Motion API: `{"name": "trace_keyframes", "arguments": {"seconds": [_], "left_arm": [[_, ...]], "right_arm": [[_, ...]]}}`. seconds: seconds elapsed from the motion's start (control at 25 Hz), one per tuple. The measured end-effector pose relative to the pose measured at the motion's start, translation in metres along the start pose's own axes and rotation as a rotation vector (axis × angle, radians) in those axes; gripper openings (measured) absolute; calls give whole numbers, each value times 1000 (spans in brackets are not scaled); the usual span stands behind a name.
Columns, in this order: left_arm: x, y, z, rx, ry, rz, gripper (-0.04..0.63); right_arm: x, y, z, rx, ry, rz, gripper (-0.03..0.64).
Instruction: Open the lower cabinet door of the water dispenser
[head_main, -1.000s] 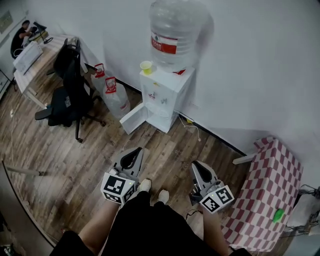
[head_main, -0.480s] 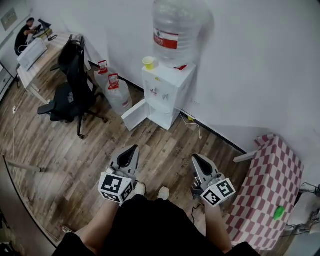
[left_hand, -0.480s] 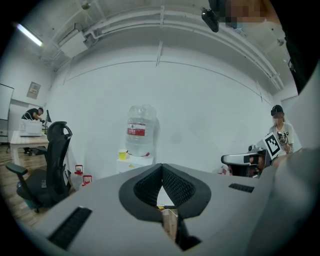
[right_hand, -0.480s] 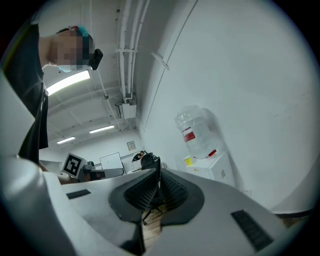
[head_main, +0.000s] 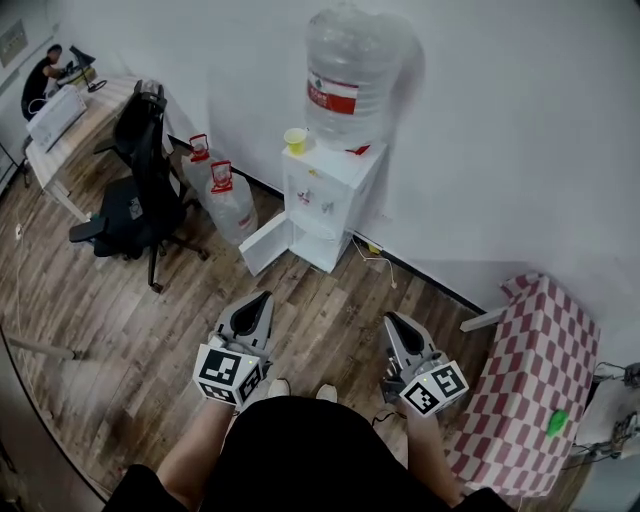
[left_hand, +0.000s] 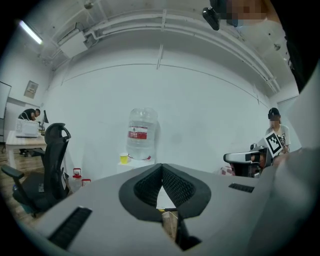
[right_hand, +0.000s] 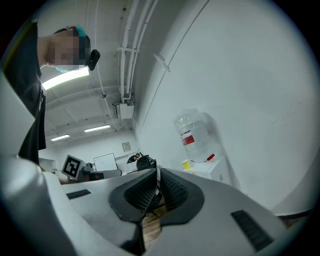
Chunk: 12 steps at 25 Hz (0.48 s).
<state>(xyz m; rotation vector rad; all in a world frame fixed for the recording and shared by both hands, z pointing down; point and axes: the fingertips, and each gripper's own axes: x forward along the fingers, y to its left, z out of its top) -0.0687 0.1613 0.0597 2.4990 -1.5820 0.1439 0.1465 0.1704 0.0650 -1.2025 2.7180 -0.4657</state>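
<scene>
In the head view, the water dispenser (head_main: 325, 195) stands against the wall, its lower door (head_main: 266, 240) already swung open, well apart from the left gripper (head_main: 252, 308) and the right gripper (head_main: 398, 328). The left gripper view shows jaws clenched on nothing. The right gripper view shows the same, so the task looks done.

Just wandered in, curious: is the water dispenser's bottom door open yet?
Looks done: the lower cabinet door stands swung out from the water dispenser. Nothing is in hand: left gripper and right gripper are both shut, empty, well back from it. Nothing obvious seems left.
</scene>
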Motion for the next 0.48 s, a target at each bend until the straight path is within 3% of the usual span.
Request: {"name": "trace_keyframes", "arguments": {"seconds": [0.48], "left_arm": [[5, 21, 6, 5, -4, -35, 14]], "right_arm": [[16, 8, -4, -12, 13, -31, 35]]}}
